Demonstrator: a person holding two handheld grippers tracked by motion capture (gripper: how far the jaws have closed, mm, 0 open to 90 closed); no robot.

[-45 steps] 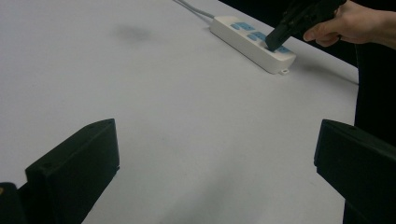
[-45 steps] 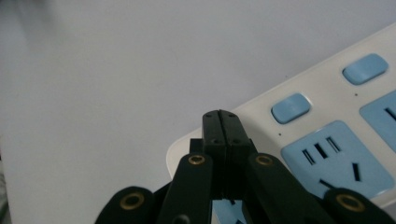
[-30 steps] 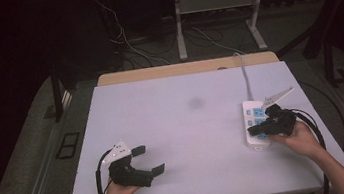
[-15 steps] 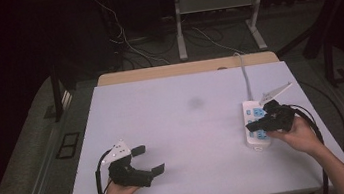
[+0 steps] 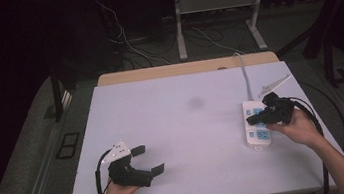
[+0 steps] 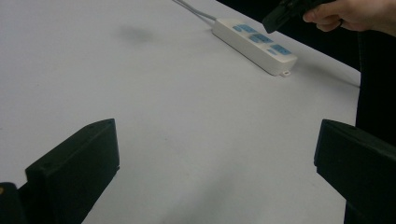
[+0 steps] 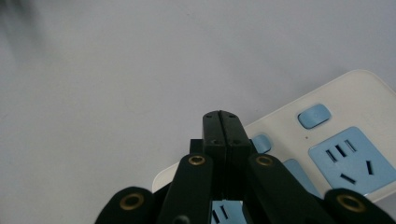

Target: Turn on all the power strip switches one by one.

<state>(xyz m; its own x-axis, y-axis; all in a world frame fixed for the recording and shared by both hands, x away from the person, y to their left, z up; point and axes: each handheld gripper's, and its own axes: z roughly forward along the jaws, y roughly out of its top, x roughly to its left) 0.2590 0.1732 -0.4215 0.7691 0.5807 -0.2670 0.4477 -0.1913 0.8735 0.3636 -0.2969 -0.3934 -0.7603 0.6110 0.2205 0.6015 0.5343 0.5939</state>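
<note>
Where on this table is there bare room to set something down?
The whole middle of the table is bare, from the left gripper across to the power strip, and up to the far edge. It is crowded only at the right edge, where the right gripper hovers over the strip.

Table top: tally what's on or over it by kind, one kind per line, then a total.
Power strip, white with blue sockets: 1
Hand-held grippers: 2, the left gripper open near the front edge, the right gripper shut over the strip
Total: 3

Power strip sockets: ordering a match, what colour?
Light blue on the power strip, clearest in right gripper view.
</note>
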